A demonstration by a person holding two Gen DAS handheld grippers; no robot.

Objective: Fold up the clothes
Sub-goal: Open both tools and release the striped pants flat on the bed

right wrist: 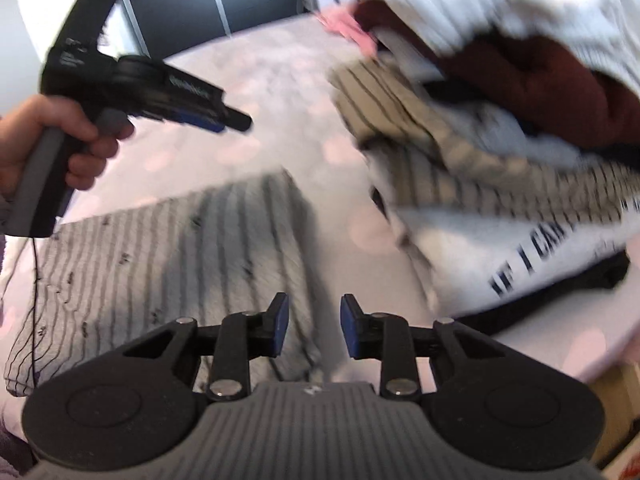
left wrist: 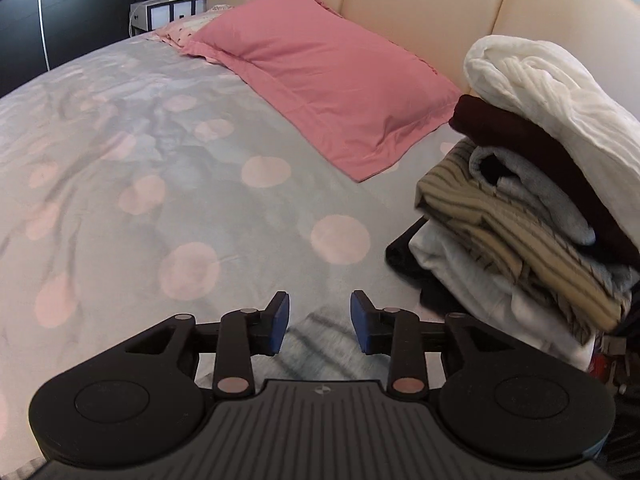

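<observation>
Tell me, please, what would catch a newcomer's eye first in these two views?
Probably the leaning stack of folded clothes at the right of the bed, topped by a white ribbed knit. Next, the pink pillow against the cream headboard. A folded grey striped garment lies on the dotted bedspread ahead of the open right gripper.
</observation>
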